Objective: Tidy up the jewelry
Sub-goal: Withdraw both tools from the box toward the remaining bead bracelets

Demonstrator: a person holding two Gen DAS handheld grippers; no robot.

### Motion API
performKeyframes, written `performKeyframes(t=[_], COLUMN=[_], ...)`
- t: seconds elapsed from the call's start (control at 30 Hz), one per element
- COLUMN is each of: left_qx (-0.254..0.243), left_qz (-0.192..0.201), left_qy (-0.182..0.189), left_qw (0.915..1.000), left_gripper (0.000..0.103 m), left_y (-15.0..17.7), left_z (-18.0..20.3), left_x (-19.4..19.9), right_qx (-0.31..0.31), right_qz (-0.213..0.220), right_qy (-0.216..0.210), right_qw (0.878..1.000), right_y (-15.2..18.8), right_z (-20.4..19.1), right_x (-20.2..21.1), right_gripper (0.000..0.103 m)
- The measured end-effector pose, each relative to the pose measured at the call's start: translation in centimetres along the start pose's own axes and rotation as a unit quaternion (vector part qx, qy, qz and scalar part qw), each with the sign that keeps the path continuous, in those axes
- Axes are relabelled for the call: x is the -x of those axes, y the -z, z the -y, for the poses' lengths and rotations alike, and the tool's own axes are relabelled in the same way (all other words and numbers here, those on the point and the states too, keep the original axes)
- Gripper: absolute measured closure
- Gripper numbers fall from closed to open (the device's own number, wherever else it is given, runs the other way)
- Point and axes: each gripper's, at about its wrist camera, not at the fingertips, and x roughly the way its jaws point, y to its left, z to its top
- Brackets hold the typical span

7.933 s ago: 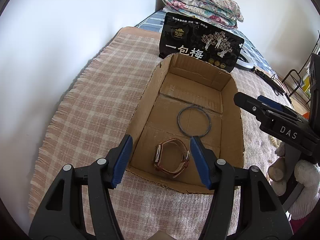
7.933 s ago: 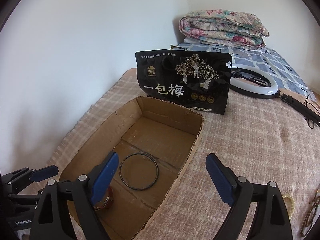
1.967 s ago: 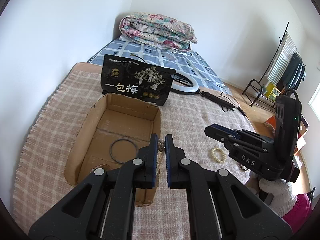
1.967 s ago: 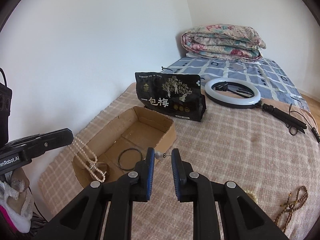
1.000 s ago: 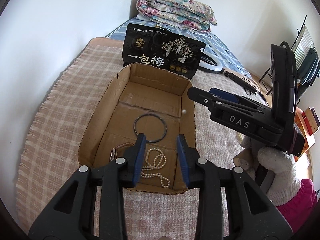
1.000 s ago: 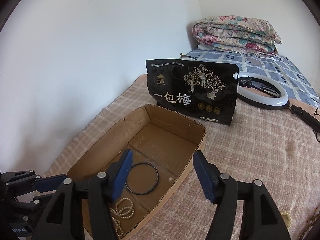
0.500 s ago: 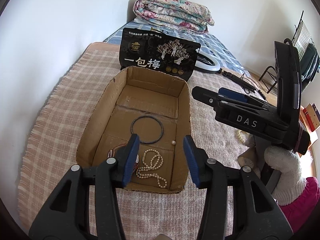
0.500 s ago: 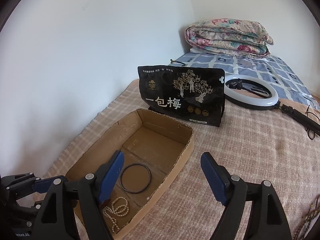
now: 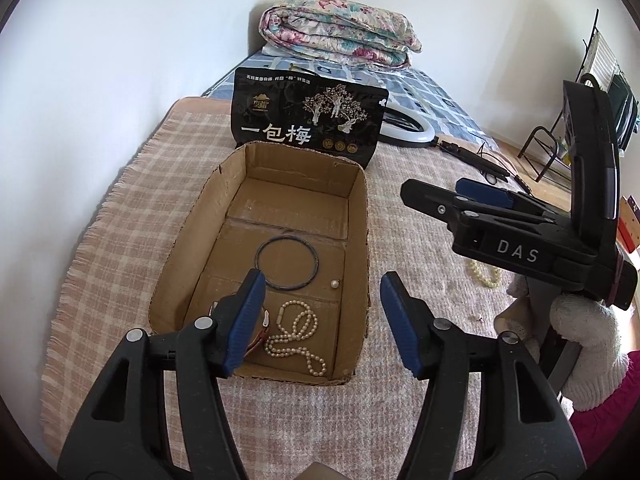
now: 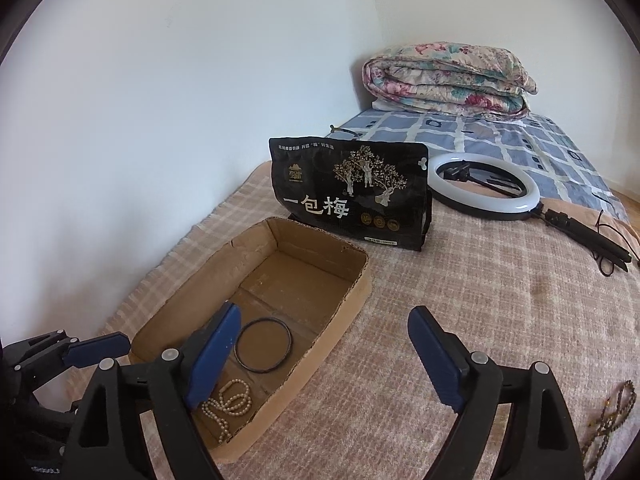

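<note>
An open cardboard box (image 9: pixel 362 220) (image 10: pixel 352 292) lies on a checked blanket. In it lie a dark bangle (image 9: pixel 287 262) (image 10: pixel 263 344), a pearl necklace (image 9: pixel 296 334) (image 10: pixel 228 402), a single pearl (image 9: pixel 334 284) and a brown watch, mostly hidden behind my left finger. My left gripper (image 9: pixel 322 320) is open and empty above the box's near end. My right gripper (image 10: pixel 324 356) is open and empty over the box's right wall; it also shows in the left wrist view (image 9: pixel 460 196). A pale bead bracelet (image 9: pixel 486 276) and a brown bead string (image 10: pixel 612 412) lie on the blanket to the right.
A black snack bag (image 9: pixel 308 128) (image 10: pixel 352 196) stands behind the box. A ring light (image 10: pixel 484 188) with cables lies beyond it. A folded quilt (image 10: pixel 448 80) sits at the back. A white wall runs along the left. A gloved hand (image 9: pixel 588 340) holds the right gripper.
Both grippers have opened wider and drawn back from the box. The pearl necklace and single pearl now lie in the box; two seconds ago both grippers were shut on them.
</note>
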Motion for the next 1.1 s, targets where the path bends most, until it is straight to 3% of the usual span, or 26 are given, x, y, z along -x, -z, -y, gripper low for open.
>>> performKeyframes(t=[0.63,1.1], left_qx=[-0.06,-0.101], left_qz=[0.022,0.015], left_qy=[0.025,0.051], left_qw=[0.9976,0.9935], left_gripper=[0.04,0.04], left_y=[0.9,2.2], left_z=[6.2,11.4], left_x=[1.5,0.9], right_qx=[-0.044,-0.086], right_qz=[0.014,0.042], right_qy=[0.066,0.118], right_qw=[0.997,0.988], right_y=[3.2,6.3], right_z=[6.4,11.7], right_x=[7.5,13.1], right_gripper=[0.006,0.002])
